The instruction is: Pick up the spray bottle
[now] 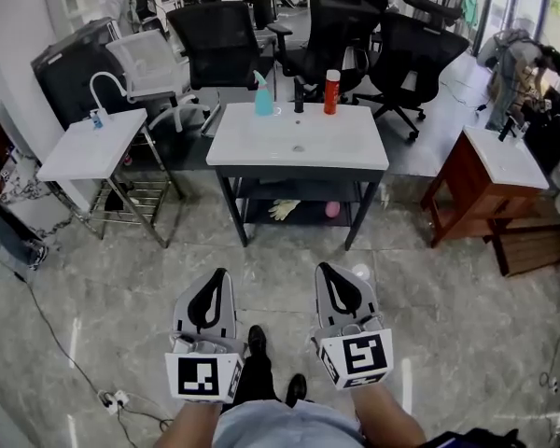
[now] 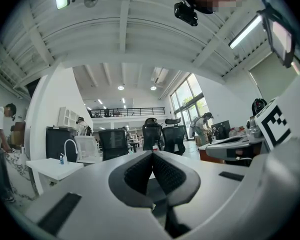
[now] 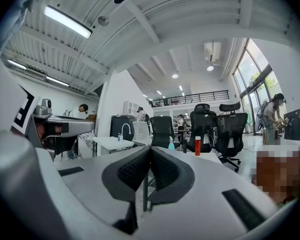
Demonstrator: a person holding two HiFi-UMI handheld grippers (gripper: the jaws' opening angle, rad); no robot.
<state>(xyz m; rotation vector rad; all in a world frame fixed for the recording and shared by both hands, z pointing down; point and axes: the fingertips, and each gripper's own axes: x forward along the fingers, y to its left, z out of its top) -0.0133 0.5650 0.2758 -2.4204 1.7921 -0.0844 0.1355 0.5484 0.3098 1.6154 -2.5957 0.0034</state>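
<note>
The spray bottle (image 1: 263,96) is light blue and stands upright at the back edge of a white sink table (image 1: 355,147), across the floor from me. In the right gripper view the spray bottle (image 3: 171,145) shows small, just right of the jaw tips. A red bottle (image 1: 331,91) and a black tap (image 1: 300,95) stand beside it. My left gripper (image 1: 220,274) and right gripper (image 1: 325,269) hover side by side over the tiled floor, well short of the table. Both are shut with nothing between the pads (image 2: 140,171) (image 3: 135,169).
A smaller white table (image 1: 75,161) with a curved tap stands at the left, a wooden cabinet (image 1: 467,189) at the right. Black office chairs (image 1: 219,40) crowd behind the sink table. Gloves (image 1: 283,210) lie on its lower shelf. A cable and plug strip (image 1: 112,399) lie on the floor at lower left.
</note>
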